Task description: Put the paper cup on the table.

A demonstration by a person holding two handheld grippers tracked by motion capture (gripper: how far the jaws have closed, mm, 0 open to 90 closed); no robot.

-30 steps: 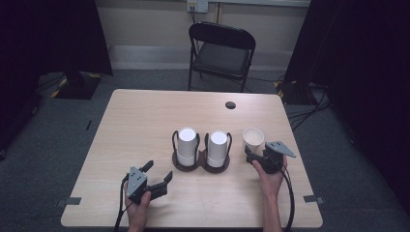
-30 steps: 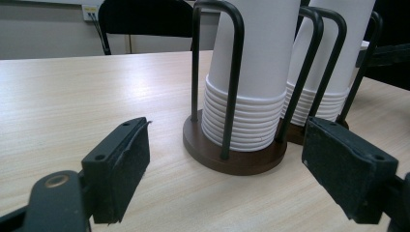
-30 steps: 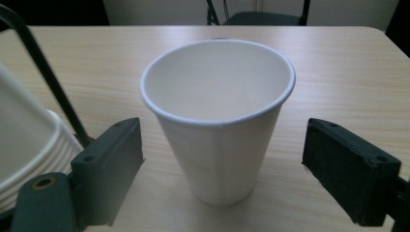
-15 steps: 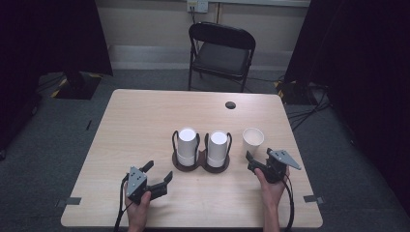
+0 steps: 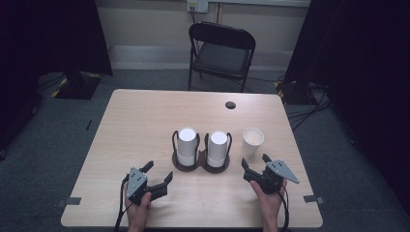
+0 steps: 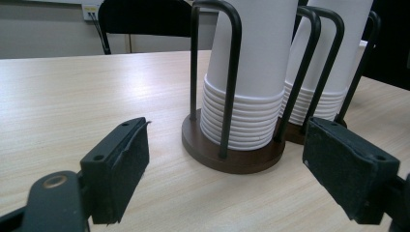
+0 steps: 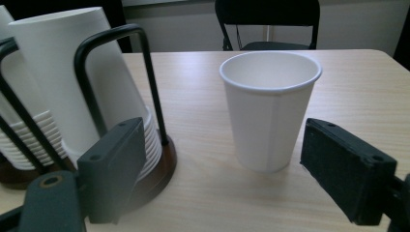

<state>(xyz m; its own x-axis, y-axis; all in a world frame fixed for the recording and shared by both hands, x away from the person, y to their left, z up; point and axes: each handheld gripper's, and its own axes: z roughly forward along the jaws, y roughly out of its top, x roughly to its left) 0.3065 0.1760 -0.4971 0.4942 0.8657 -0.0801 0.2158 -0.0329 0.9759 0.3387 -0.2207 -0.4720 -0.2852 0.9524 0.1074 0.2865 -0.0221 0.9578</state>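
Backed off from the single paper cup point(image 5: 253, 140), my right gripper point(image 5: 257, 168) waits, jaws spread and empty. Cup stands upright right of the cup holder point(image 5: 201, 163); stacks remain racked, left gripper point(image 5: 158, 175) spread nearby.

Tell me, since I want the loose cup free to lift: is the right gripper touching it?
Apart. The right gripper view shows the right gripper open, bare table between each pad and the upright cup.
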